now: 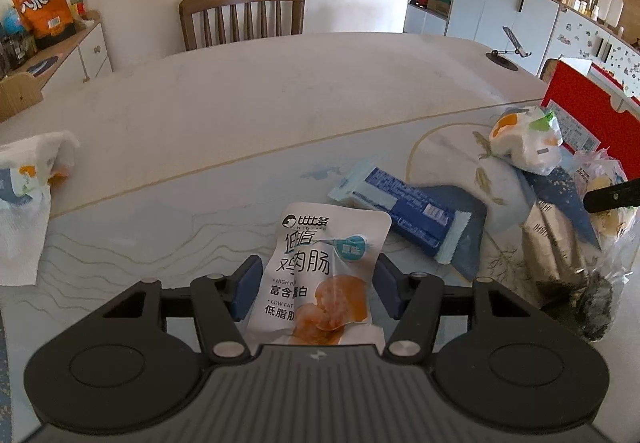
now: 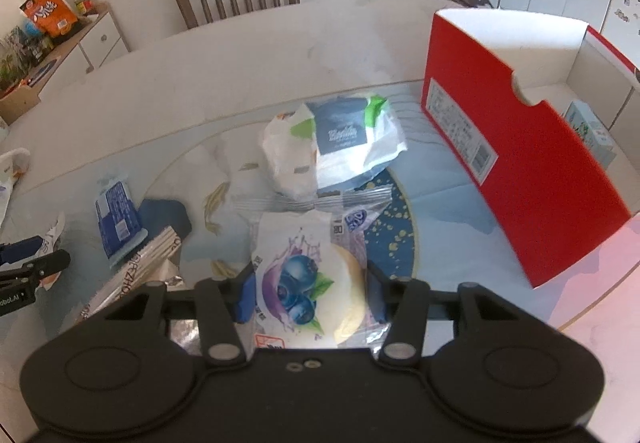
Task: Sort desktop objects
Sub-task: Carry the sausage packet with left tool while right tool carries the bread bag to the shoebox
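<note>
My left gripper [image 1: 316, 285] is shut on a white chicken-sausage packet [image 1: 320, 263], its blue pads pressing both sides. In the right wrist view my right gripper [image 2: 311, 295] is shut on a clear-wrapped blueberry pastry packet [image 2: 304, 263], held just above the patterned mat [image 2: 436, 179]. A blue wrapped bar [image 1: 404, 211] lies on the mat ahead of the left gripper. A white bag with green and navy print [image 2: 336, 143] sits beyond the pastry. An open red box [image 2: 520, 163] stands at the right, with a pale blue carton [image 2: 588, 131] inside.
A striped silver packet [image 2: 140, 267] lies left of the right gripper. Crumpled paper towel [image 1: 28, 195] rests at the table's left. A wooden chair [image 1: 242, 13] stands at the far edge and a phone stand [image 1: 508, 47] at the far right. Cabinets line the walls.
</note>
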A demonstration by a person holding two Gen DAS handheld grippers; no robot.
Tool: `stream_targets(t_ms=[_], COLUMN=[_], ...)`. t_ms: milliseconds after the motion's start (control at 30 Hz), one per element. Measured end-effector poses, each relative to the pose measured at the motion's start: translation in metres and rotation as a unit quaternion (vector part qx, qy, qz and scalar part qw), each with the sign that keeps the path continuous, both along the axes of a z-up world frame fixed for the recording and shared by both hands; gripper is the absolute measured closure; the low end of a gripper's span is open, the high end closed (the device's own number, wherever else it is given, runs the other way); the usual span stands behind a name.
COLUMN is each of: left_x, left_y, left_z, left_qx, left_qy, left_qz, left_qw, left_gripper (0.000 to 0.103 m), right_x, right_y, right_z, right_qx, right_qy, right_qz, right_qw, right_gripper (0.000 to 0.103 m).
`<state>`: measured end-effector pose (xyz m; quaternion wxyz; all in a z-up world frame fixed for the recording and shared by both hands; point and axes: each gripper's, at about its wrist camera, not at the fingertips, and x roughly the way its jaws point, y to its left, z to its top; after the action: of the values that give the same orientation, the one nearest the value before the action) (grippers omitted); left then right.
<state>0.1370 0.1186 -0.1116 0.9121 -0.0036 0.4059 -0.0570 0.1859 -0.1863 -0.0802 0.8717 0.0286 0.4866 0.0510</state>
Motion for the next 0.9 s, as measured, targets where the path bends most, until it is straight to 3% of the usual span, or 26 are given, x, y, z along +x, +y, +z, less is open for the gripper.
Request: stream_targets(t_ms=[467, 900], left_x=[-0.013, -0.027], left_y=[-0.024, -0.073], left_z=[0.035, 0.075], left_qx=[-0.001, -0.008], left_qy=[-0.004, -0.006], left_qz=[-0.013, -0.043], left_qw=[0.9999, 0.999], left_gripper=[0.044, 0.044], right_x=[-0.017, -0.041], right_y=[-0.015, -0.037], right_z=[0.022, 0.052], right_qx=[0.018, 0.039], right_qy=[-0.012, -0.026], right_qz=[-0.01, -0.015], right_qw=[1.0, 0.999], right_gripper=[0.052, 0.052])
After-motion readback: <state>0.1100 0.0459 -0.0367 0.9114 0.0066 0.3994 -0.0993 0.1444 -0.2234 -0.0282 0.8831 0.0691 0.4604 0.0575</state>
